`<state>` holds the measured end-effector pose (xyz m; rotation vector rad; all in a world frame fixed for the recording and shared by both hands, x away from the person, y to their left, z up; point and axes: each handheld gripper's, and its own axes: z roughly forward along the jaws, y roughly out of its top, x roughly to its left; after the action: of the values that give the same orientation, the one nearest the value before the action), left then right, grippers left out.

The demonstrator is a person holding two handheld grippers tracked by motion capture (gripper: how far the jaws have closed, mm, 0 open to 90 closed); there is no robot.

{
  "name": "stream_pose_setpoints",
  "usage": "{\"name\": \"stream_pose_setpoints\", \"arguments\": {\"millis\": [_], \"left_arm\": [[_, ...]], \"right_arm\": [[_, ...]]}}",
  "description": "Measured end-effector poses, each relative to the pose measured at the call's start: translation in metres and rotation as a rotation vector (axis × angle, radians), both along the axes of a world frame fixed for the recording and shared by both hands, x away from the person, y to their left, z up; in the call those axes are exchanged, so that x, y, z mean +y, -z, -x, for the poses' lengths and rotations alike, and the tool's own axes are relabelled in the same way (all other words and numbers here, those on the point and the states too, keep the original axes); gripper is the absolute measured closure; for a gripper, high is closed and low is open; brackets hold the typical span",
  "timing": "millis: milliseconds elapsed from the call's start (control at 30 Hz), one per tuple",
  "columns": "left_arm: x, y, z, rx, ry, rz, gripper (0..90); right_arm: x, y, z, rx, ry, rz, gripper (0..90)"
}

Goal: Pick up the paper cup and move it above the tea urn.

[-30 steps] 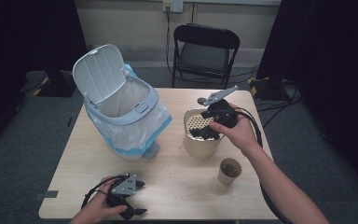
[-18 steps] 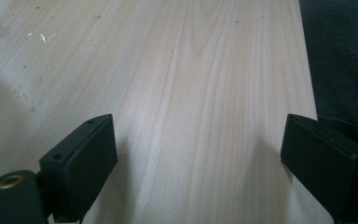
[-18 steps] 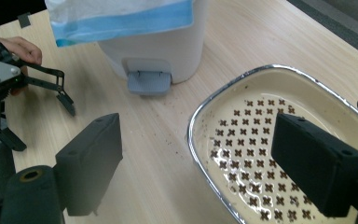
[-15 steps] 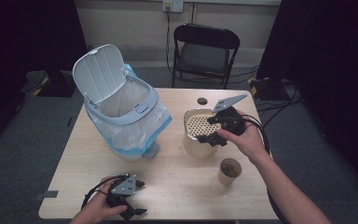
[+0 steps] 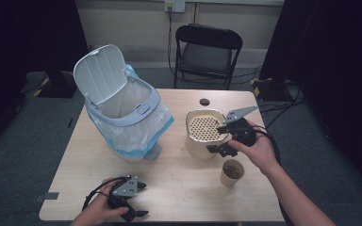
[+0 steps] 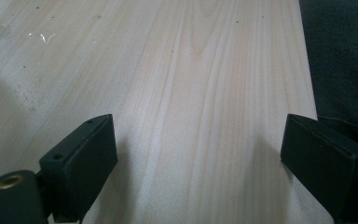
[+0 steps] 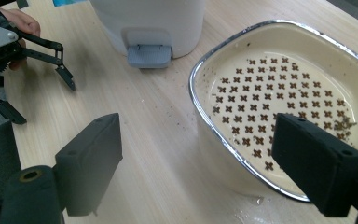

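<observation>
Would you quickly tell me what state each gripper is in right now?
Left gripper: open, holding nothing, low over the table.
Right gripper: open, holding nothing, at the near rim of the cream strainer container.

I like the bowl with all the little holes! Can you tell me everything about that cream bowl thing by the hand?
The cream enamel-looking container with a perforated insert stands upright on the pale wooden table, right of the white pedal bin. Its shiny metal-looking rim is a rounded rectangle. The insert inside has rows of small cross-shaped holes, with brown specks scattered on it. The right gripper hangs at its near right edge, jaws open; whether it touches the rim I cannot tell.
</observation>
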<state>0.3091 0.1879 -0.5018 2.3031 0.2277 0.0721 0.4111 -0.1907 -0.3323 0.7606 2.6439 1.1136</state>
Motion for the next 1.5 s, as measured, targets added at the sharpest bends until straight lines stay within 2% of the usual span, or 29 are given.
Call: {"name": "stream_pose_setpoints", "arguments": {"millis": [300,367,767,833,1500], "left_arm": [[0.0,0.0,0.0,0.0,0.0,0.001,10.1],[0.0,0.0,0.0,0.0,-0.001,0.004,10.1],[0.0,0.0,0.0,-0.001,-0.001,0.004,10.1],[0.0,0.0,0.0,-0.002,0.0,0.001,10.1],[0.0,0.0,0.0,0.0,-0.001,0.003,10.1]], "right_arm": [[-0.015,0.009,0.005,-0.001,0.02,-0.025,15.7],[-0.018,0.011,0.006,-0.009,0.026,-0.015,15.6],[-0.033,0.026,0.013,0.008,0.047,-0.036,15.5],[-0.037,0.028,0.015,0.004,0.054,-0.022,15.4],[-0.058,0.042,0.028,0.026,0.061,-0.047,15.3]]}}
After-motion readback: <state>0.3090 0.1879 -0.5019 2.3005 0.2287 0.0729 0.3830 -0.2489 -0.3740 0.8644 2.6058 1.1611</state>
